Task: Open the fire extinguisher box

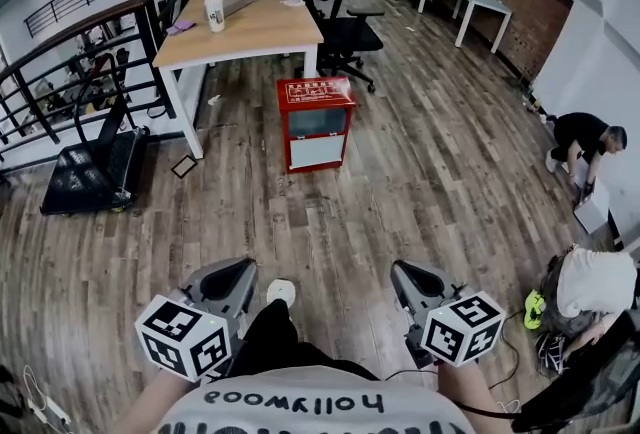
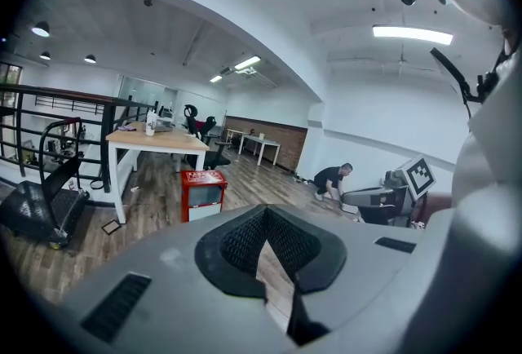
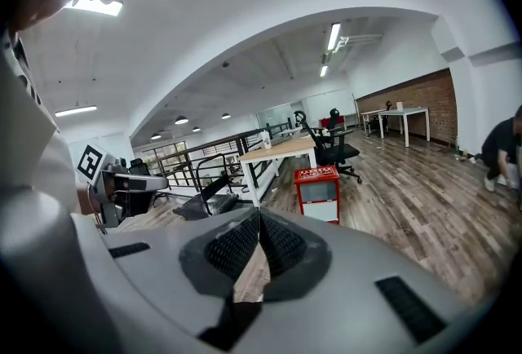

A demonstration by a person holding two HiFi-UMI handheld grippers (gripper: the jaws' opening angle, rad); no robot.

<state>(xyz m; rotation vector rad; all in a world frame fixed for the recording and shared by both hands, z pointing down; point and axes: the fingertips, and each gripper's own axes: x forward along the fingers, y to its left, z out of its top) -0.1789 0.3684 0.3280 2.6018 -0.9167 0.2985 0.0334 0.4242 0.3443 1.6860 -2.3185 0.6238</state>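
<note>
The fire extinguisher box (image 1: 315, 122) is a red cabinet with a glass front. It stands closed on the wood floor a few steps ahead of me, beside a desk leg. It also shows as the red box (image 2: 203, 193) in the left gripper view and as the red box (image 3: 318, 191) in the right gripper view. My left gripper (image 1: 236, 274) and right gripper (image 1: 408, 274) are held low and close to my body, far short of the box. Both are shut with nothing between the pads: left gripper (image 2: 263, 218), right gripper (image 3: 258, 218).
A wooden desk (image 1: 250, 27) with a bottle stands behind the box, with a black office chair (image 1: 345, 27) next to it. A treadmill (image 1: 95, 167) and a black railing (image 1: 60, 52) are on the left. Two persons (image 1: 585, 147) crouch at the right wall.
</note>
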